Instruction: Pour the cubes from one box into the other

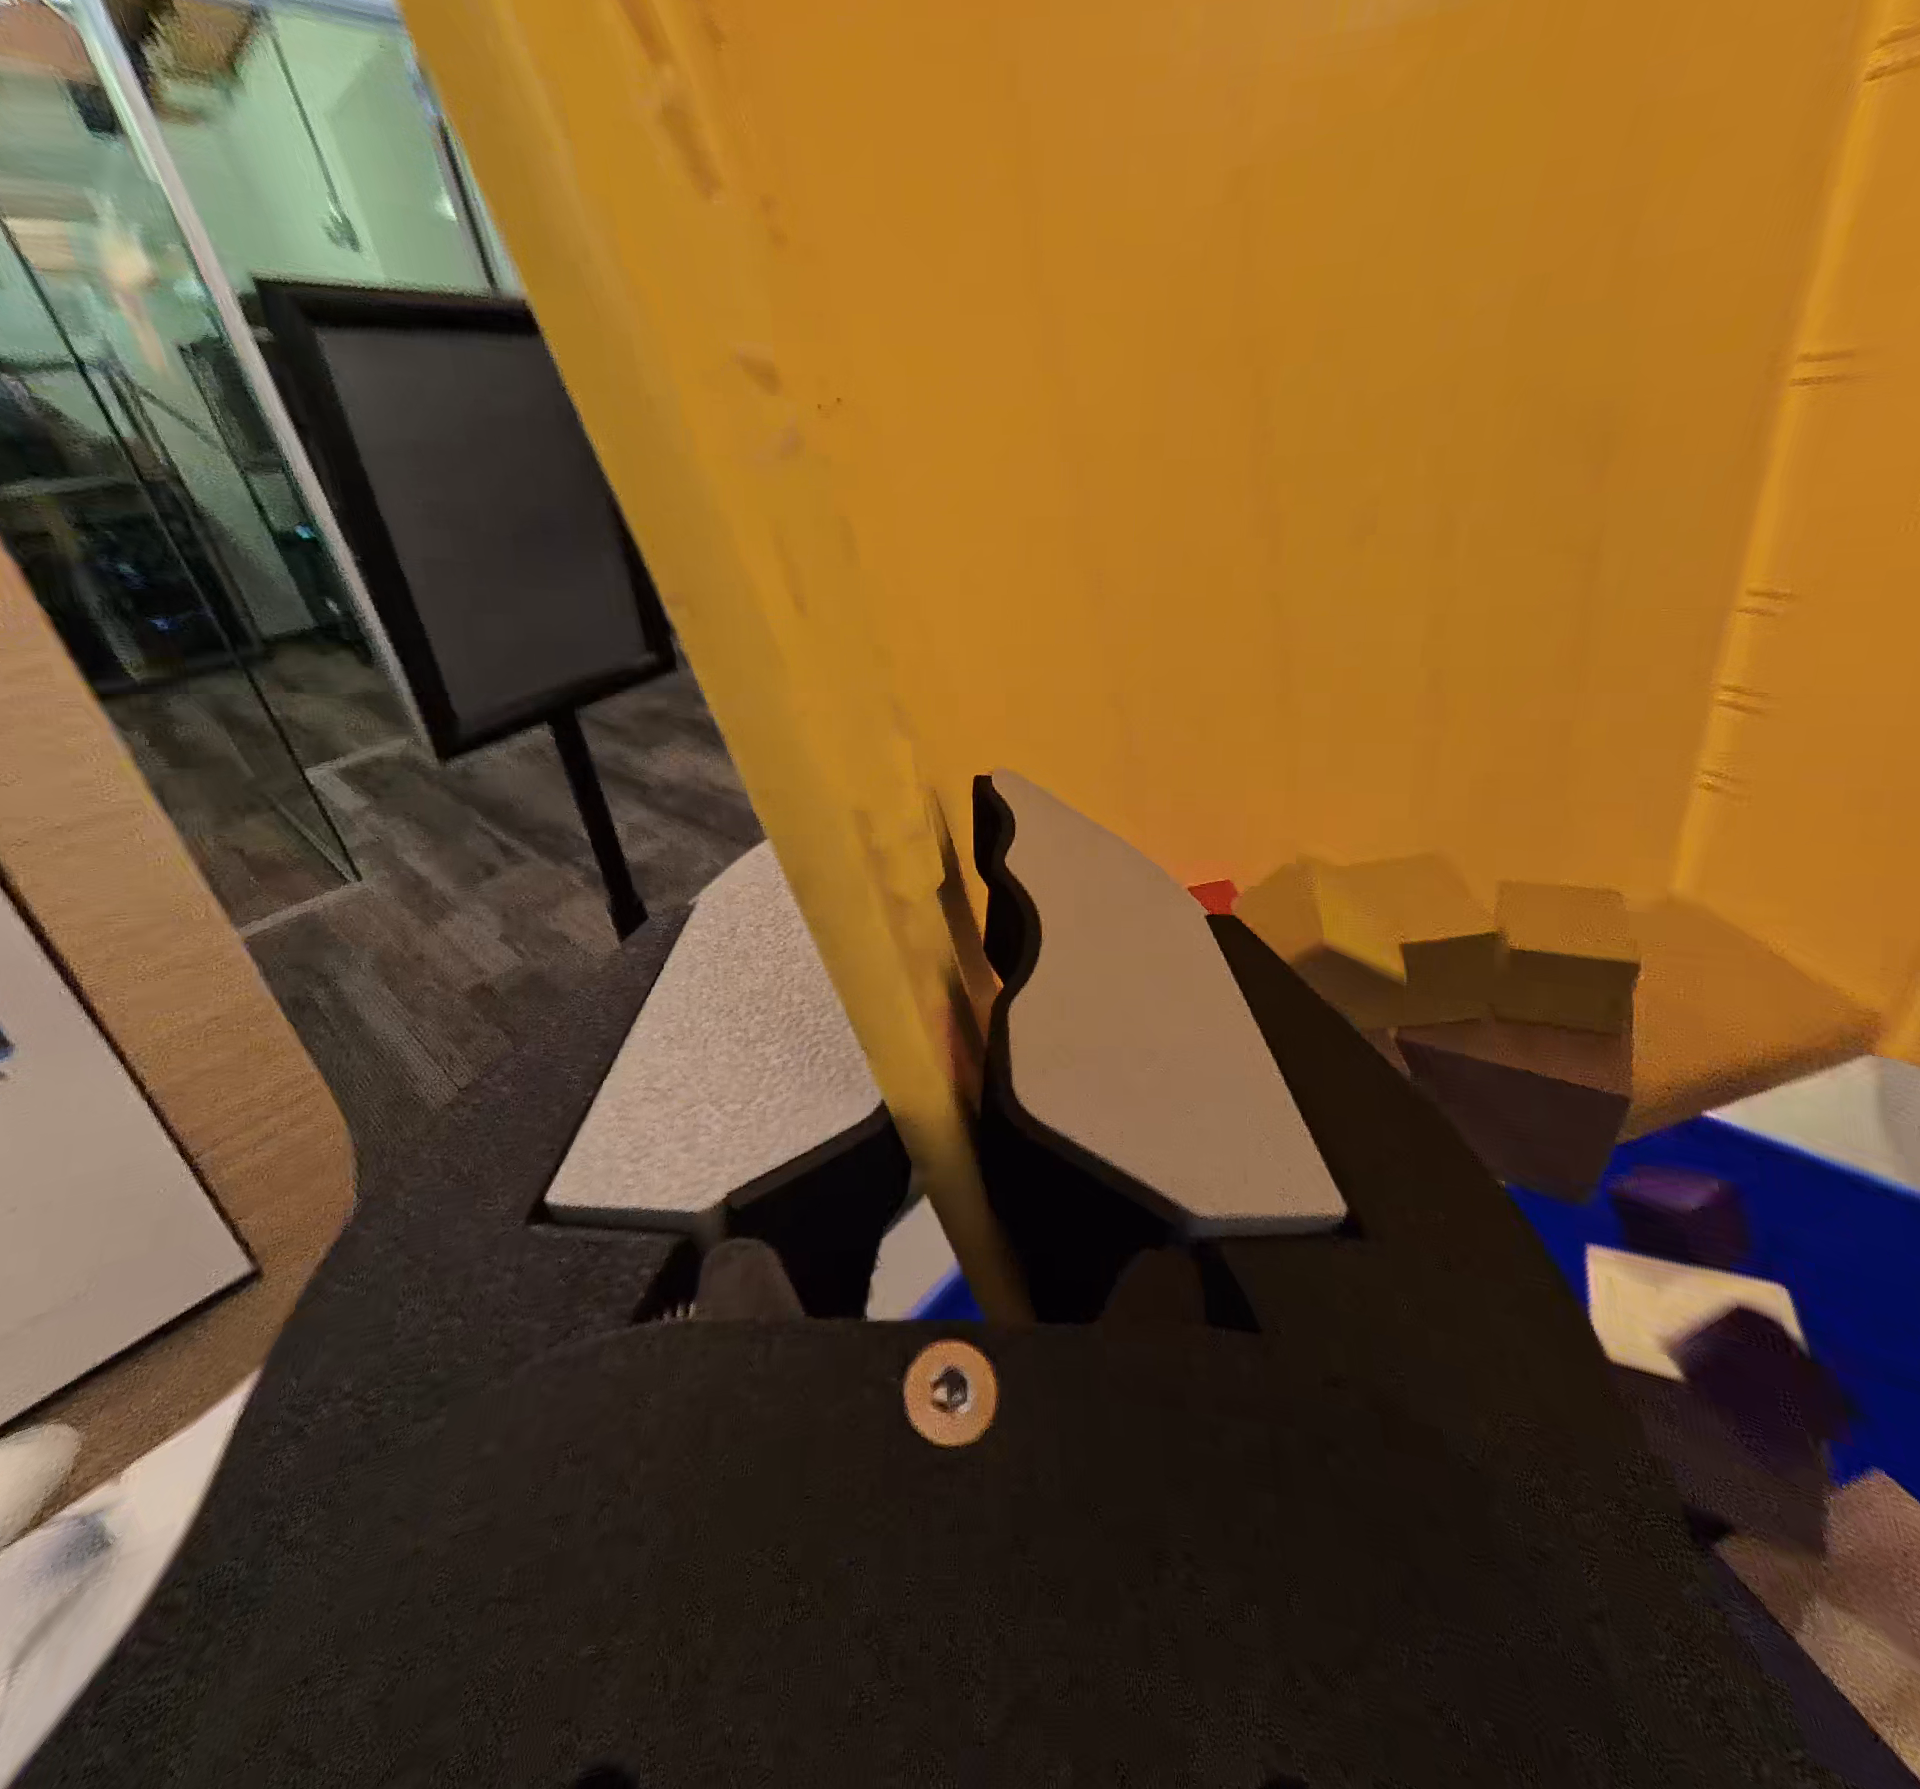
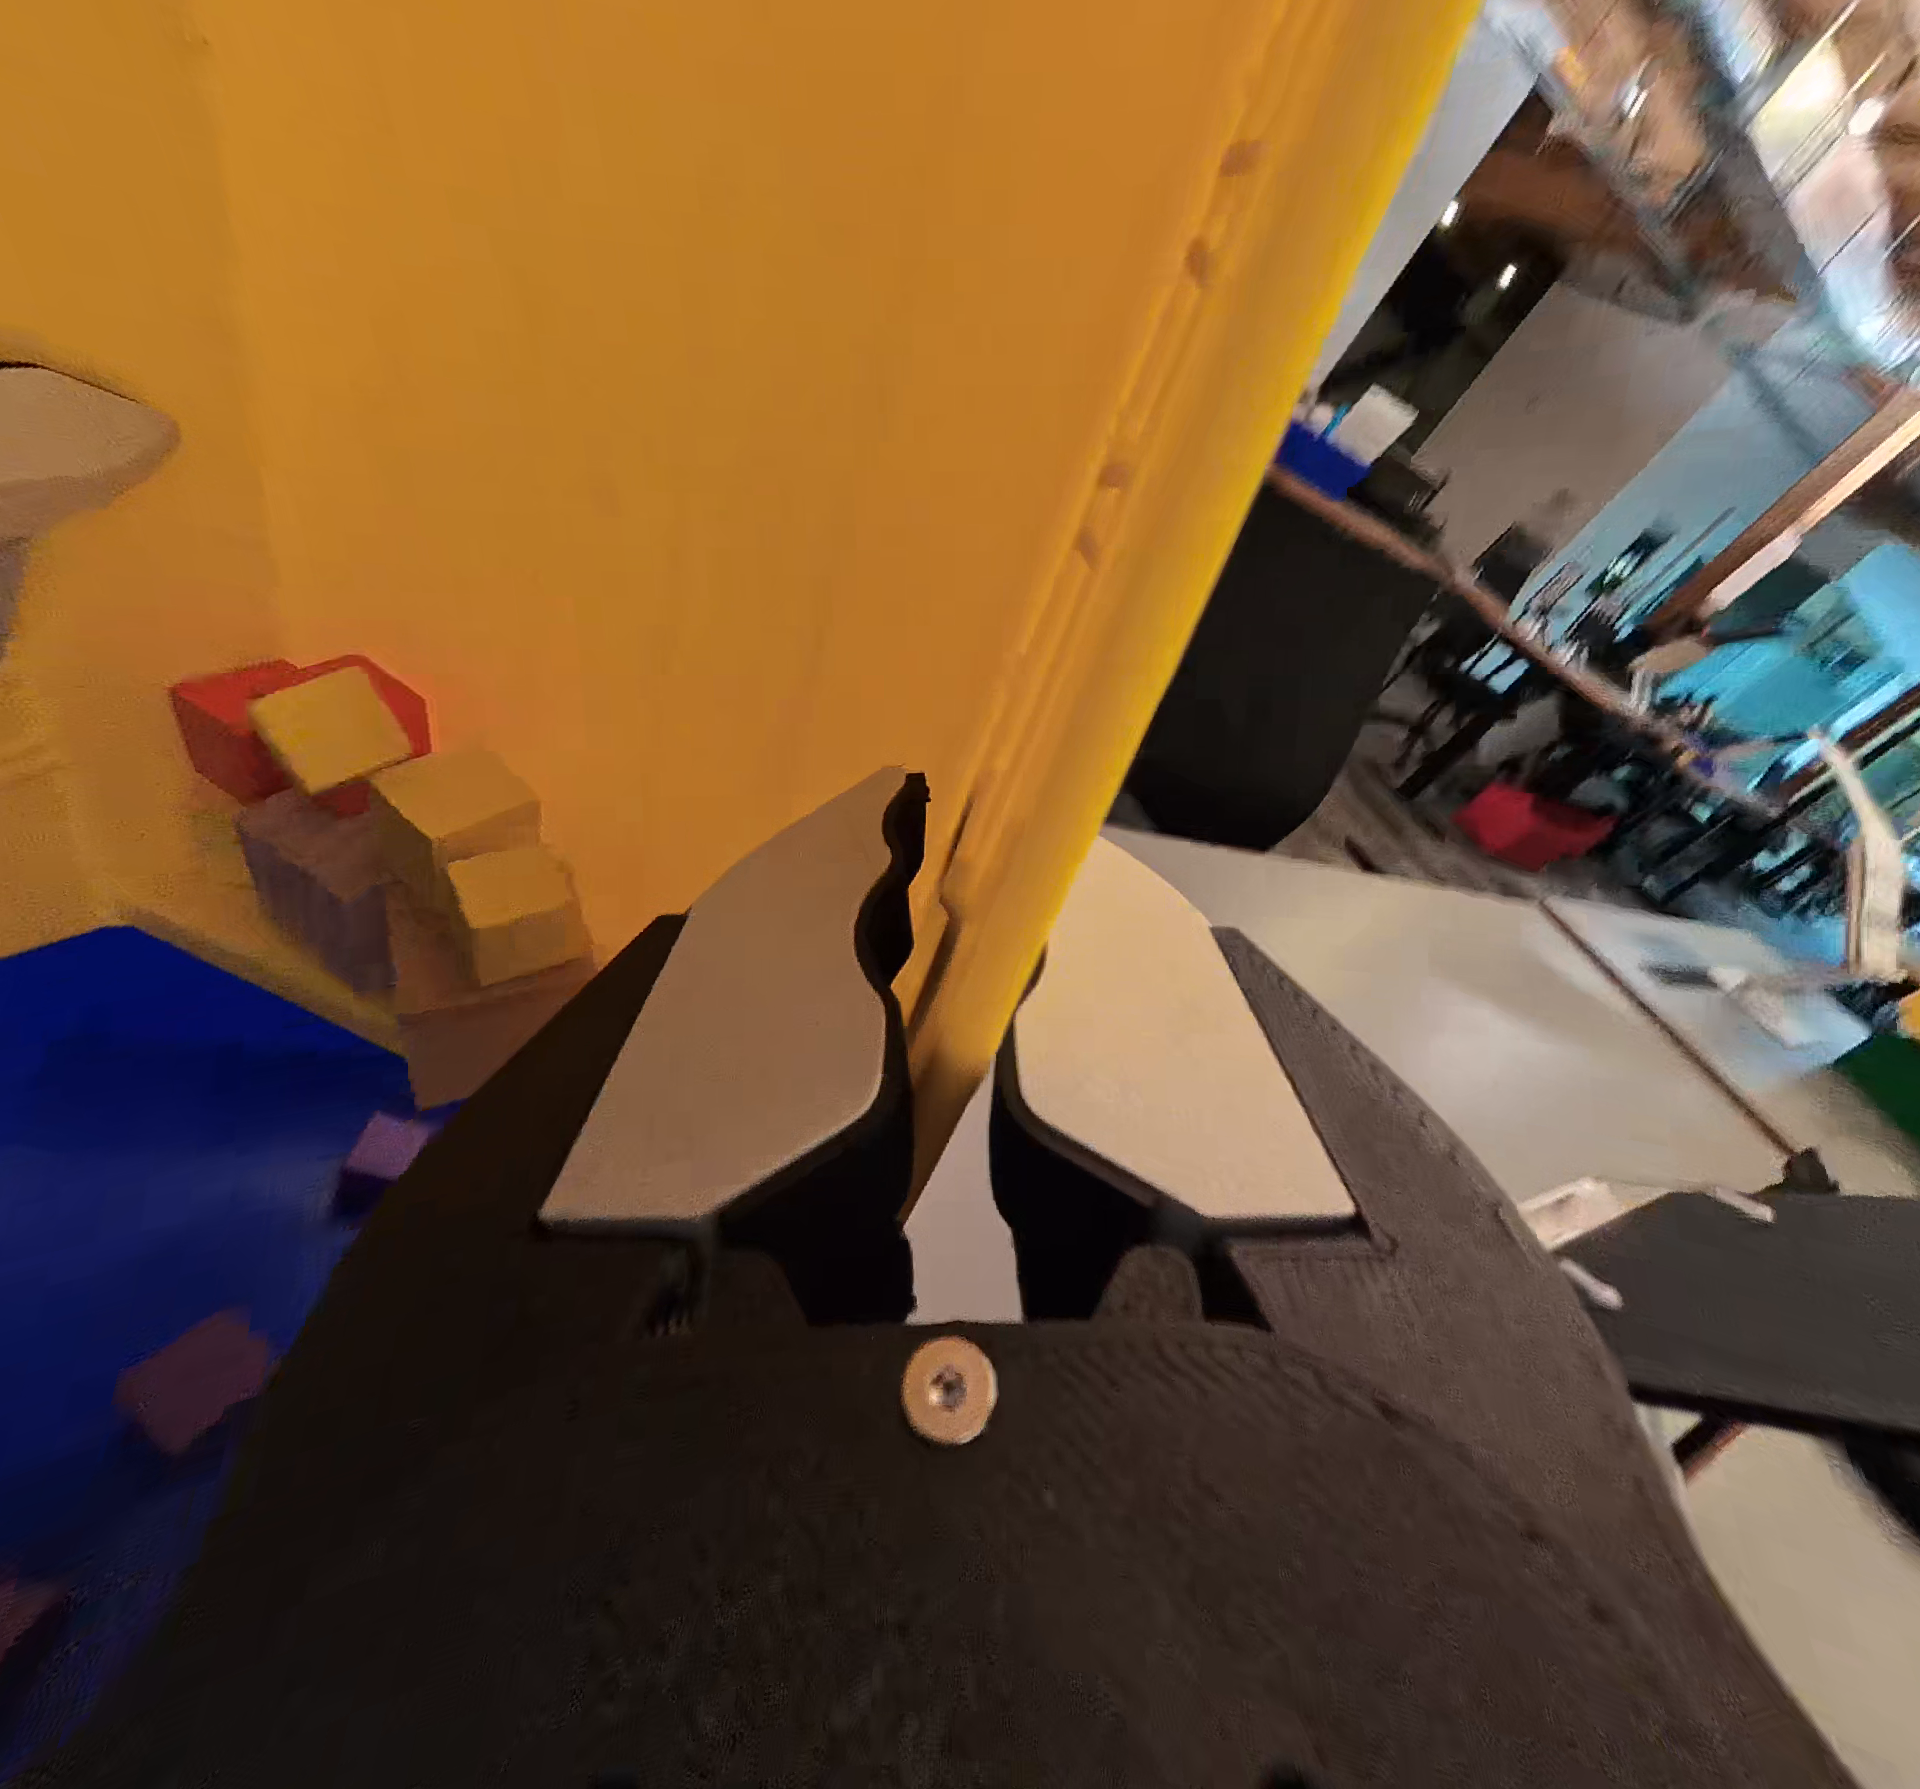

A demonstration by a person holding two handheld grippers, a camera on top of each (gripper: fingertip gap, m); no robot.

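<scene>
A yellow box (image 1: 1247,337) is held tilted up over a blue box (image 1: 1829,1209). My left gripper (image 1: 951,866) is shut on the yellow box's left wall. My right gripper (image 2: 951,856) is shut on its right wall (image 2: 1091,700). Inside the yellow box (image 2: 675,285), red, yellow and purple cubes (image 2: 416,804) pile at its low edge, and also show in the left wrist view (image 1: 1475,981). Purple cubes (image 1: 1683,1209) lie in or fall into the blue box (image 2: 135,1116), with more in the right wrist view (image 2: 384,1152). The motion blurs them.
A white table (image 2: 1455,1012) lies under the boxes. A black screen on a stand (image 1: 478,513) and glass walls stand to the left. A wooden surface (image 1: 156,908) is at the left edge. Desks and chairs (image 2: 1610,700) fill the room to the right.
</scene>
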